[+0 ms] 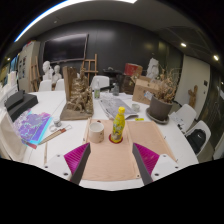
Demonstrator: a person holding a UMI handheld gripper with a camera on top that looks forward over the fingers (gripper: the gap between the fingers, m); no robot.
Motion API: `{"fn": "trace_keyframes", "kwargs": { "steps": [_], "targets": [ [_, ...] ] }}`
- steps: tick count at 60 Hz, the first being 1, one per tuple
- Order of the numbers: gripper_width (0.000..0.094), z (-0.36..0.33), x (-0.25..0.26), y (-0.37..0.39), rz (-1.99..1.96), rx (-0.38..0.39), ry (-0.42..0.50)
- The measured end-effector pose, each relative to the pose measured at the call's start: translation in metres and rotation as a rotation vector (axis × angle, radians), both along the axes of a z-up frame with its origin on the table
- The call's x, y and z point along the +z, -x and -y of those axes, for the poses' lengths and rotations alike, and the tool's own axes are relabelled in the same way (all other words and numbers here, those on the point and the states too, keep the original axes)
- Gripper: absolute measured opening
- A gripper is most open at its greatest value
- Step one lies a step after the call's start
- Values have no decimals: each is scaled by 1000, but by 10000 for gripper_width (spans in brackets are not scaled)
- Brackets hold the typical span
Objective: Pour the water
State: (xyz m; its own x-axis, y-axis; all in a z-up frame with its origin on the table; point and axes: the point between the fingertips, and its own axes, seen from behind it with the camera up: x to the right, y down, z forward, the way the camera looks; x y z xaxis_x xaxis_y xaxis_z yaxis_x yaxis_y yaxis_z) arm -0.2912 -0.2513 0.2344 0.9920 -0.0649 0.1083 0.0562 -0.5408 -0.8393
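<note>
A yellow bottle (118, 124) with a red base and a green cap stands upright on a tan mat (110, 158) on a white table (170, 140). A small beige cup (97, 131) stands just left of the bottle on the same mat. My gripper (112, 166) is open and empty, its fingers wide apart with the magenta pads (76, 155) at either side of the mat. The bottle and cup are beyond the fingertips, not between them.
A colourful book (33, 127) and a pencil (52, 134) lie left of the mat. A wooden model (77, 98) and papers (118, 104) sit farther back. A plant pot (161, 104) stands at the right. Chairs (199, 133) flank the table.
</note>
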Motion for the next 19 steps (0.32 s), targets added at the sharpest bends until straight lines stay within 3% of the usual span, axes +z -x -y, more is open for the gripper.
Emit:
{"fn": "trace_keyframes", "kwargs": {
  "steps": [19],
  "targets": [
    [859, 8, 11, 7, 36, 15, -13]
  ]
}}
